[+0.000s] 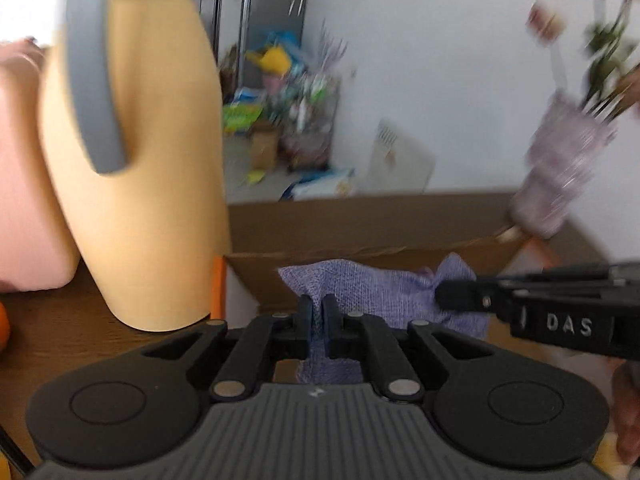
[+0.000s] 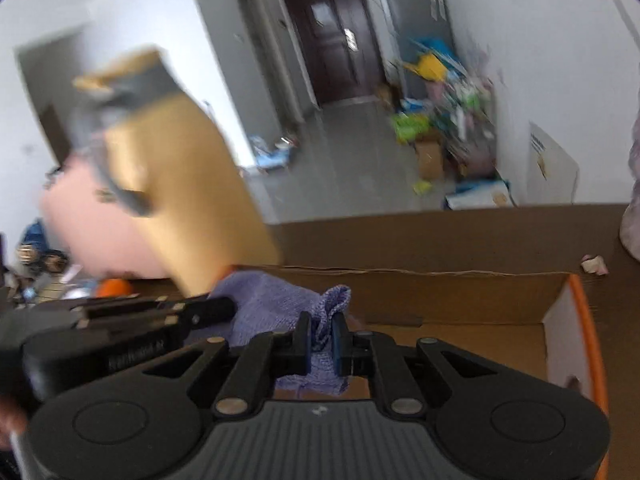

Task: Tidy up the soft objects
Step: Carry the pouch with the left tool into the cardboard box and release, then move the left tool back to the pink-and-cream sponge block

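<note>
Legible writing is limited: the raised letters "DAS" stand on the body of the right gripper as seen from the left wrist view; a moulded line of lettering on the left gripper in the right wrist view is too blurred to read, as are the printed marks on the white board leaning against the wall. The left gripper has its jaws drawn narrow, pinching one edge of the purple cloth; the right gripper is likewise narrow and clamped on a bunched corner of the same purple cloth. The cloth hangs between the two grippers, above the open cardboard box, at the box's left end. The box has its flaps standing up, an orange strip runs along its right edge, and the interior to the right of the cloth lies open. Just left of the box a tan upright object with a grey band stands on the brown surface, close to the box wall, with a pink object beside it. A lilac vase with stems stands at the far right corner of the box. Beyond, the floor runs to a dark door, with clutter piled along the right wall. Both views carry motion blur.
</note>
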Tool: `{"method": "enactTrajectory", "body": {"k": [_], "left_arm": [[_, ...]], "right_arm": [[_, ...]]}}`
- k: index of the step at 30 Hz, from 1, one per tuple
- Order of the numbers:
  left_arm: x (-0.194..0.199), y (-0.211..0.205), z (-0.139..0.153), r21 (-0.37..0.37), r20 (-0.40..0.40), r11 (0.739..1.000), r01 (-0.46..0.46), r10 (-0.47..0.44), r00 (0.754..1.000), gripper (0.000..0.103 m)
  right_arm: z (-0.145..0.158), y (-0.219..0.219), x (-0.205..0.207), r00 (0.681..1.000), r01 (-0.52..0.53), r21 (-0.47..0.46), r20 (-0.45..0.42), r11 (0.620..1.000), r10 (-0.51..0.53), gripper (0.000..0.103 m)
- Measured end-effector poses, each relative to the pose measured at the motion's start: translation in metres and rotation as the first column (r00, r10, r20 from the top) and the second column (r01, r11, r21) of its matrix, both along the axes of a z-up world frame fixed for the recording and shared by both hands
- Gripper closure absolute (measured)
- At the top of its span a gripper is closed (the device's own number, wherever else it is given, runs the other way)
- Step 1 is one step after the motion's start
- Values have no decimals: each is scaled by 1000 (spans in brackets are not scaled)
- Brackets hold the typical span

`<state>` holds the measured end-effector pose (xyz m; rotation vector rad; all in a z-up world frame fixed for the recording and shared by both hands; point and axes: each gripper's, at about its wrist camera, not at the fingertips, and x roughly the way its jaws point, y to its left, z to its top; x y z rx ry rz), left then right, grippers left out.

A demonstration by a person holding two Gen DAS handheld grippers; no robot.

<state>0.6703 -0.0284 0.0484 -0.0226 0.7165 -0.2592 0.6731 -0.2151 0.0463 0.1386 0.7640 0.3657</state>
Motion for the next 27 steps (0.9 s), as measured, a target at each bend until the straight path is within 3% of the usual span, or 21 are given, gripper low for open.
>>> {"method": "enactTrajectory", "body": {"k": [2, 4, 6, 8, 12, 17, 19, 20, 21, 22, 23, 25, 27], "left_arm": [[18, -4, -16, 41, -31, 999, -16, 17, 999, 93], [28, -5, -27, 68, -60, 997, -45, 49, 997, 78], [31, 0, -29, 47, -89, 997, -56, 60, 994, 56], [23, 0, -20, 36, -37, 997, -64, 66, 997, 47], [-3, 7, 4, 66, 36, 996, -58, 56, 998, 46], [-70, 17, 51, 77, 171, 995, -63, 49, 984, 35], [-107, 23, 65, 77, 220, 994, -79, 60, 974, 34], [-126, 26, 70, 84, 247, 993, -88, 65, 967, 29], [-147, 27, 73, 92, 283, 991, -101, 72, 956, 24], [-165, 27, 76, 97, 321, 988, -120, 83, 943, 23], [-186, 28, 78, 91, 364, 986, -140, 98, 926, 21], [-226, 33, 80, 48, 415, 985, -165, 130, 900, 18], [-259, 37, 80, -2, 430, 985, -172, 156, 889, 17]], "right_arm": [[-18, 7, 25, 999, 4, -19, -45, 1000, -5, 93], [-30, 16, 35, 998, 8, -51, -54, 999, -11, 89], [-39, 22, 41, 998, 25, -90, -52, 996, -30, 79], [-43, 24, 40, 997, 29, -71, -72, 997, -34, 72], [-19, 8, 19, 998, 52, -42, -34, 998, -54, 66], [37, -26, -50, 995, 68, -93, 85, 993, -60, 48], [56, -41, -85, 986, 97, -102, 144, 990, -82, 47], [64, -52, -100, 979, 119, -99, 177, 988, -100, 39], [70, -59, -121, 969, 144, -96, 214, 985, -121, 32], [76, -66, -142, 956, 176, -99, 256, 979, -146, 16], [82, -71, -162, 942, 199, -103, 294, 975, -161, 11], [89, -81, -203, 911, 221, -104, 377, 970, -167, 12], [94, -88, -243, 878, 239, -93, 446, 967, -174, 10]]}}
